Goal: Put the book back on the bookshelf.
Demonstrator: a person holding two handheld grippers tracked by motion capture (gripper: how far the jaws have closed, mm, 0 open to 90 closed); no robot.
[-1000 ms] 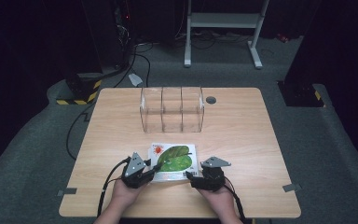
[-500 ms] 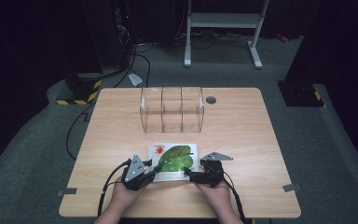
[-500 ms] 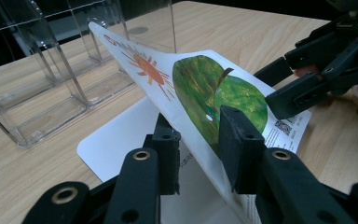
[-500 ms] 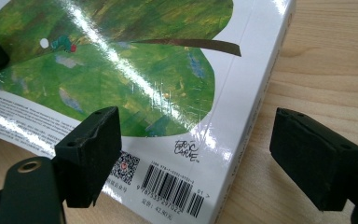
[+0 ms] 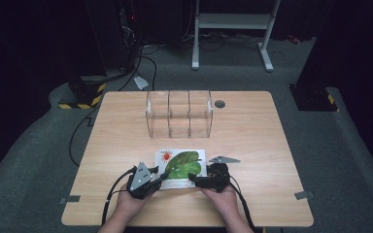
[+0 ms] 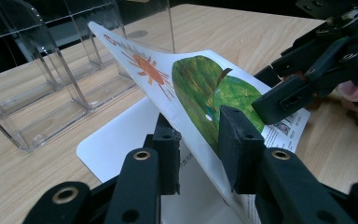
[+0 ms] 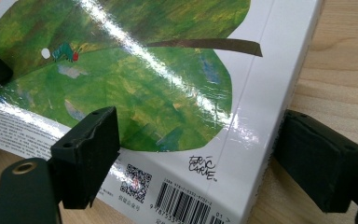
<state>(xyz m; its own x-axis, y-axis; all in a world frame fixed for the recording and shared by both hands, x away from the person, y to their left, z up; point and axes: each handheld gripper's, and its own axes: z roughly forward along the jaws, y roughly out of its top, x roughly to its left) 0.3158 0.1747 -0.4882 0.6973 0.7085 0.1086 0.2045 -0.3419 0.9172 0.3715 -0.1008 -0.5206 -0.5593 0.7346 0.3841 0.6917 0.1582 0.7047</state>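
A picture book with a green leaf and an orange sun on its cover lies near the table's front edge. My left gripper is shut on the raised cover, one jaw under it and one on top, with a white page bared below. In the high view the left gripper sits at the book's near left corner. My right gripper has just been opening. It stands open astride the book's barcode corner, one jaw over the cover, the other beyond the spine, neither pressing.
A clear plastic organiser with three compartments stands behind the book at mid-table, and it appears close by on the left in the left gripper view. A round grey grommet sits to its right. Bare wood spreads on both sides.
The right gripper's jaws have spread wider and it has edged slightly left onto the book's near right corner. The left gripper keeps its hold on the cover in the same place.
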